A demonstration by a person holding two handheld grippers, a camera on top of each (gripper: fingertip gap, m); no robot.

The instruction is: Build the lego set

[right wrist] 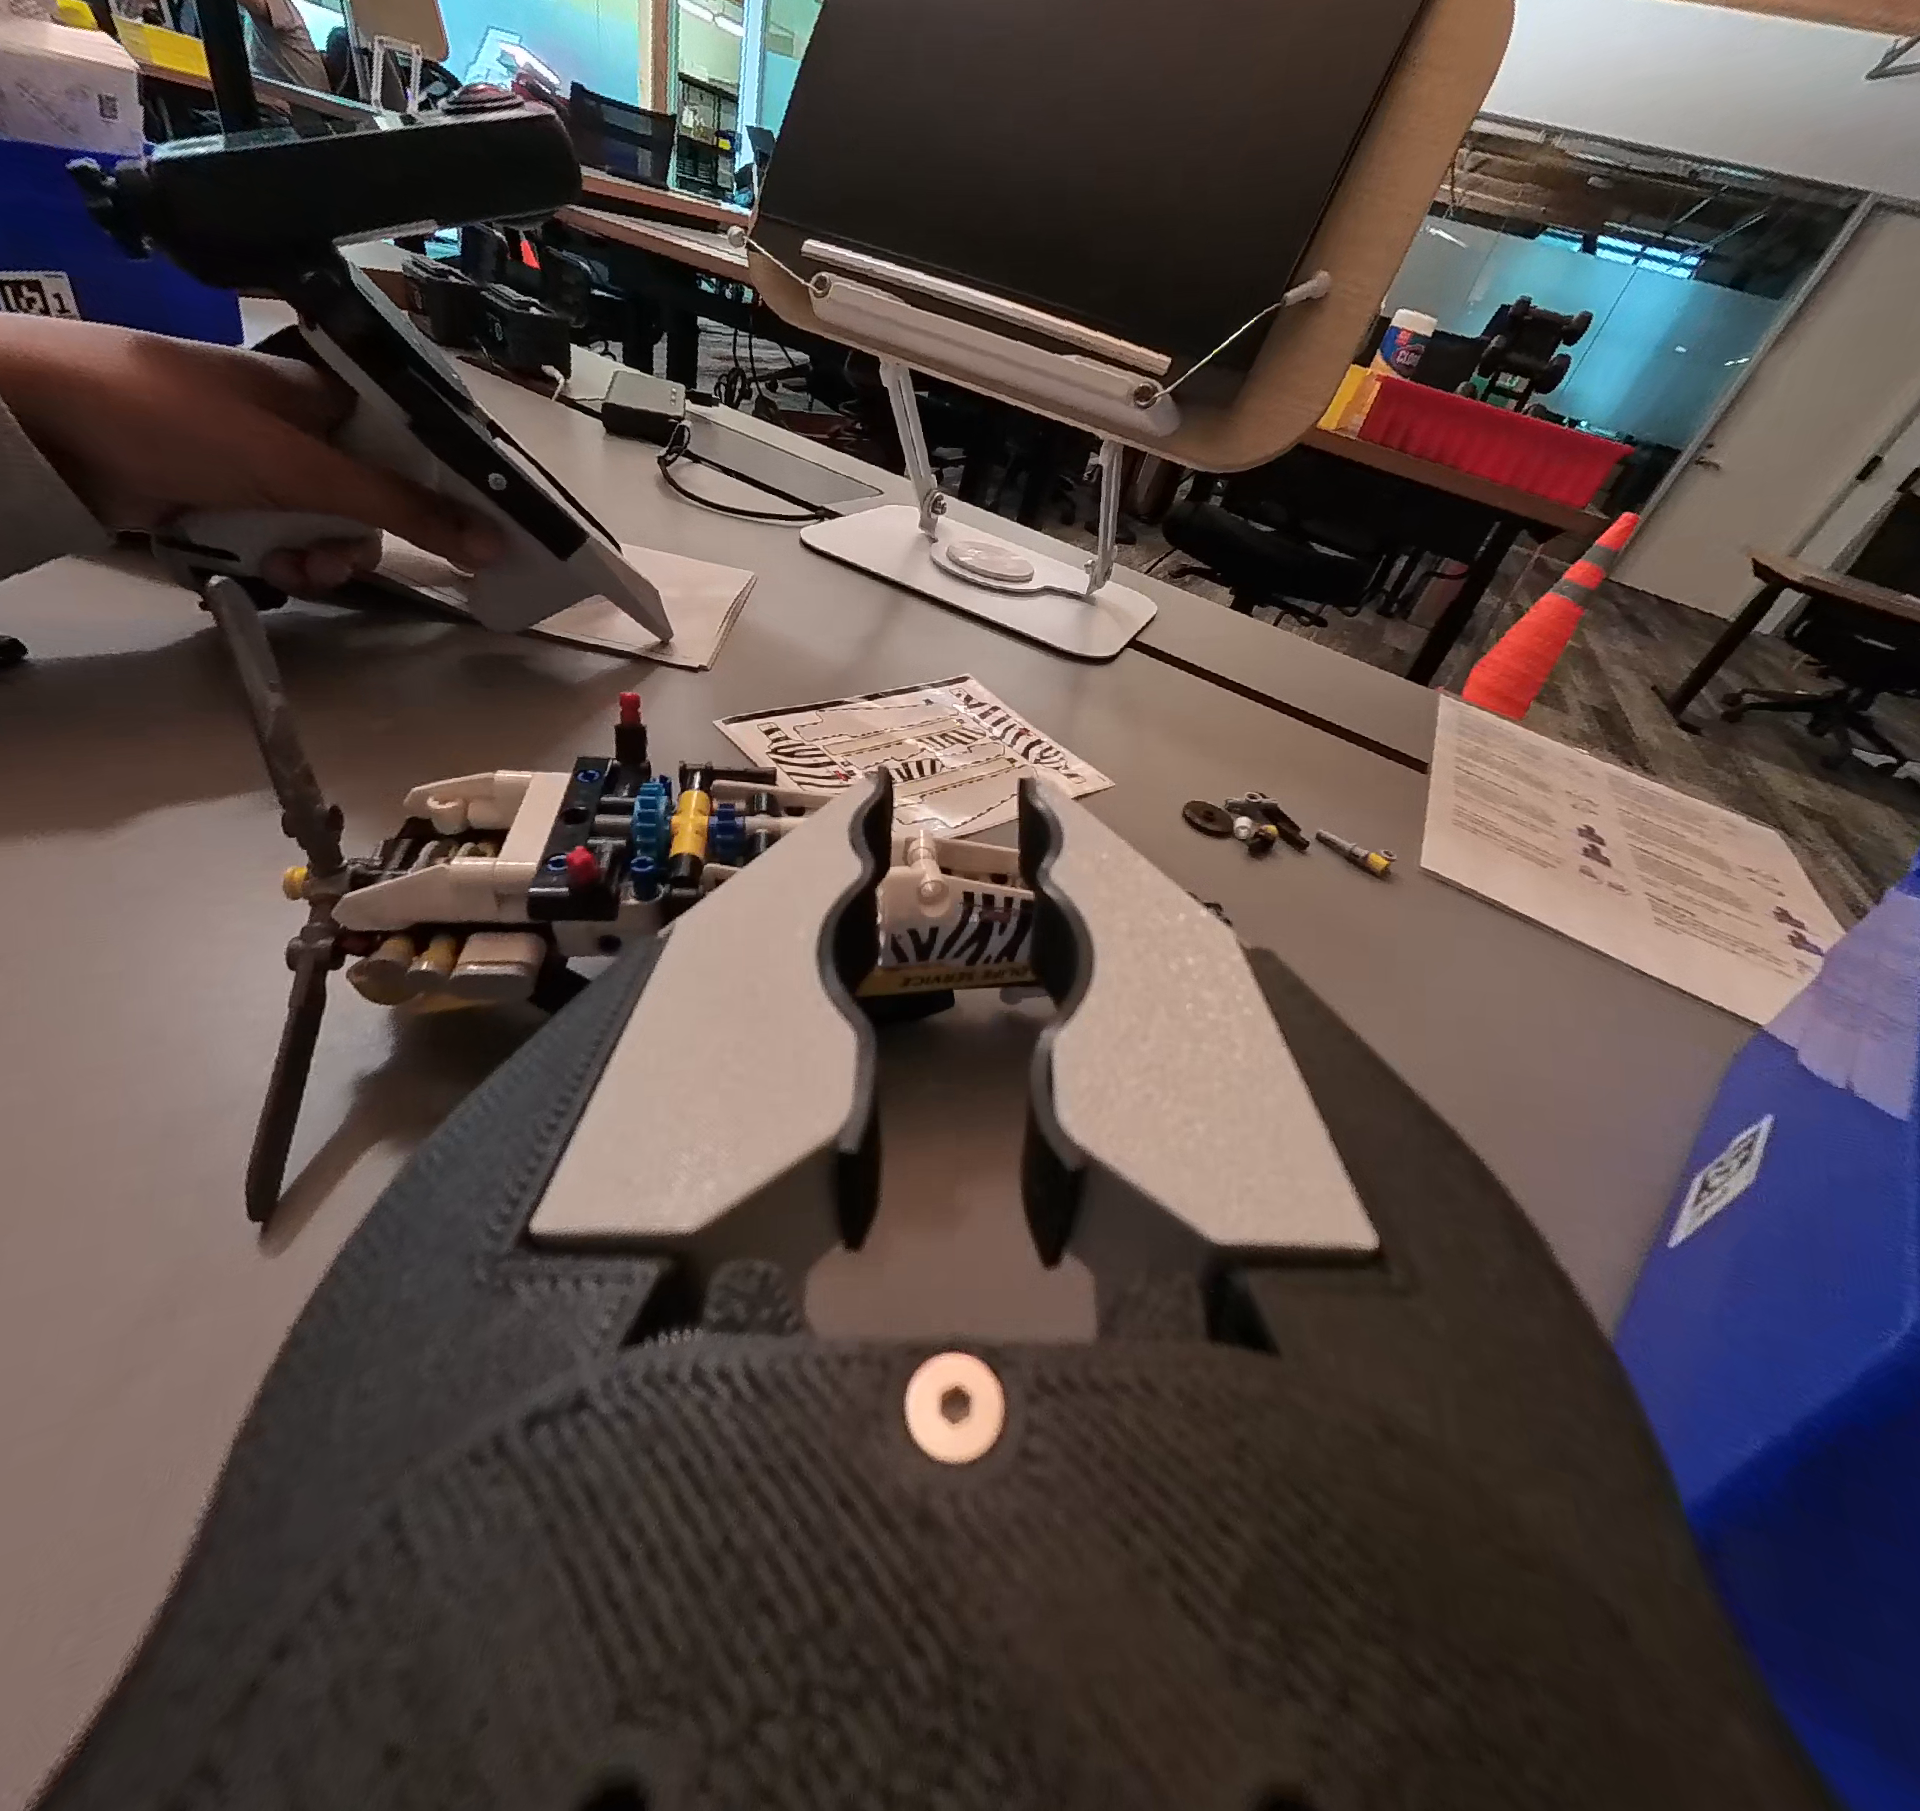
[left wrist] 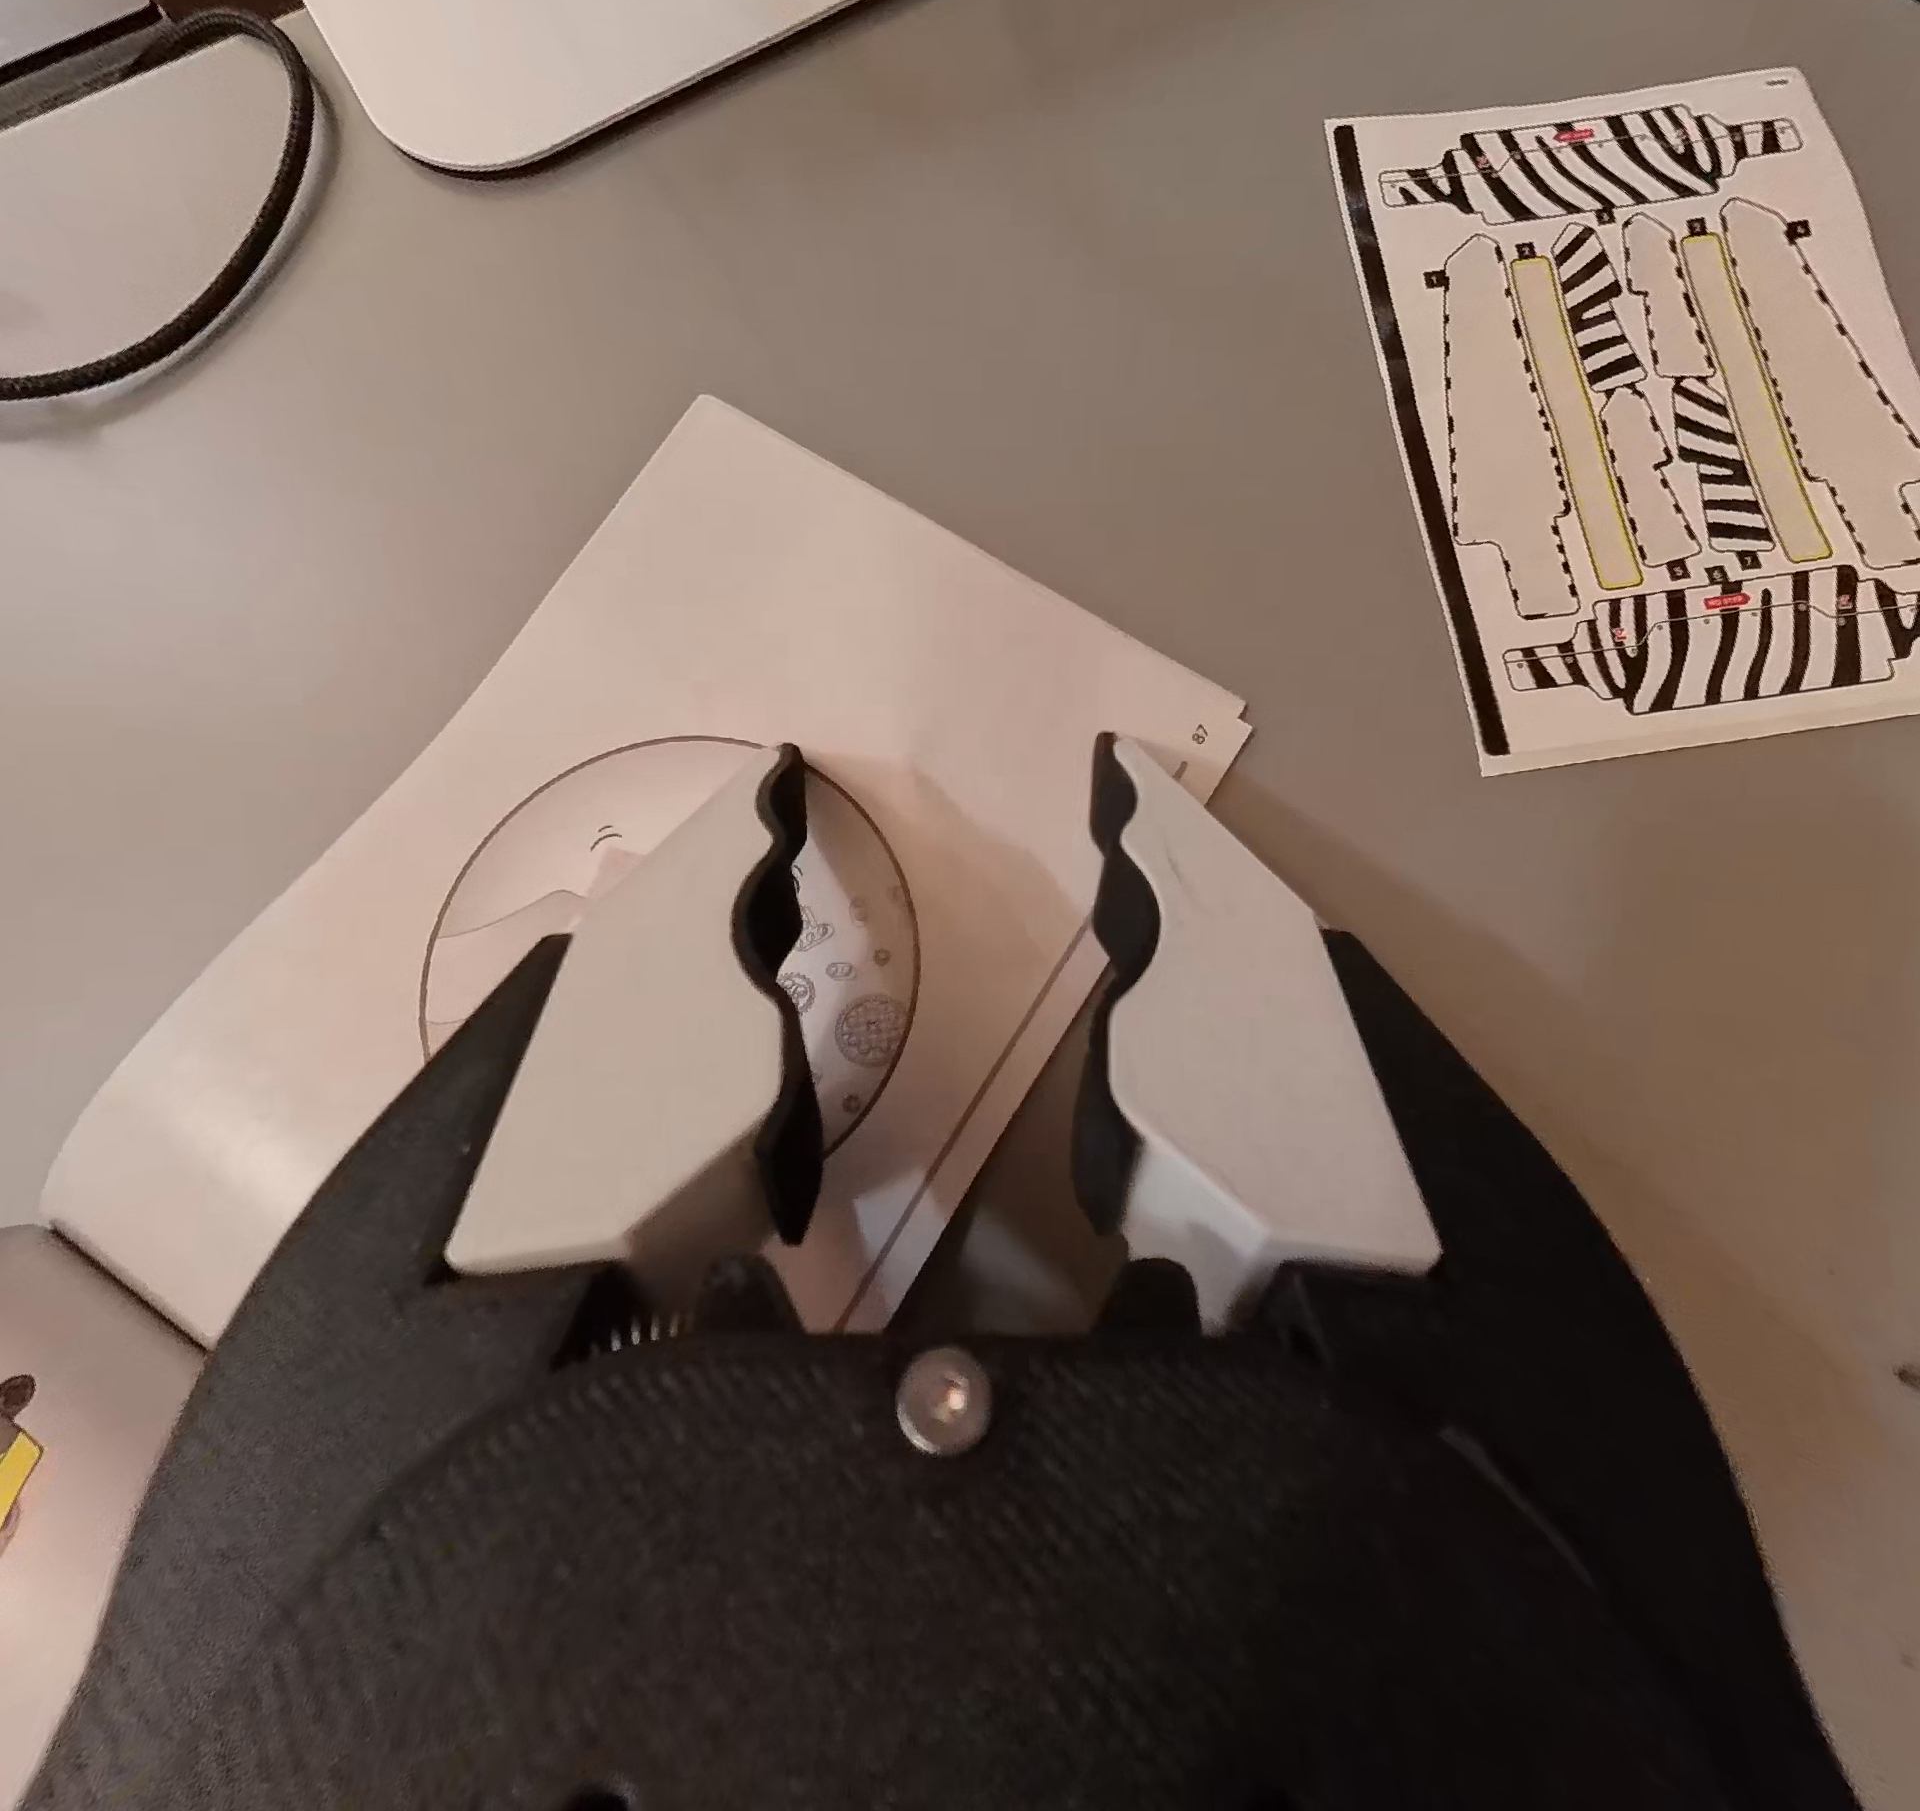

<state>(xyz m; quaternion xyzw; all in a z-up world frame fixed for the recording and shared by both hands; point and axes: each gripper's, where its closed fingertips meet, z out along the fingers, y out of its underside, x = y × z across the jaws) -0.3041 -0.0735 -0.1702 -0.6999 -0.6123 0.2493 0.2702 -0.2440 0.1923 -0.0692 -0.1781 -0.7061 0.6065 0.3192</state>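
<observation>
A partly built lego helicopter lies on the grey table, white and black with blue, yellow and red pins, grey rotor blades at its left end and a zebra-striped tail part. My right gripper is open, low over the table, with the striped tail showing in the gap between its fingers. My left gripper is open above the instruction booklet, fingertips close to the page. It also shows in the right wrist view, held by a hand, tips down on the booklet.
A zebra sticker sheet lies right of the booklet, also seen behind the model. Loose small parts, a printed sheet and a blue bin are at right. A stand's base and a black cable are at the back. The left gripper's tips are roughly 30 cm from the right gripper's. To reach the partly built lego helicopter in a straight line is about 7 cm for my right fingers, about 25 cm for my left.
</observation>
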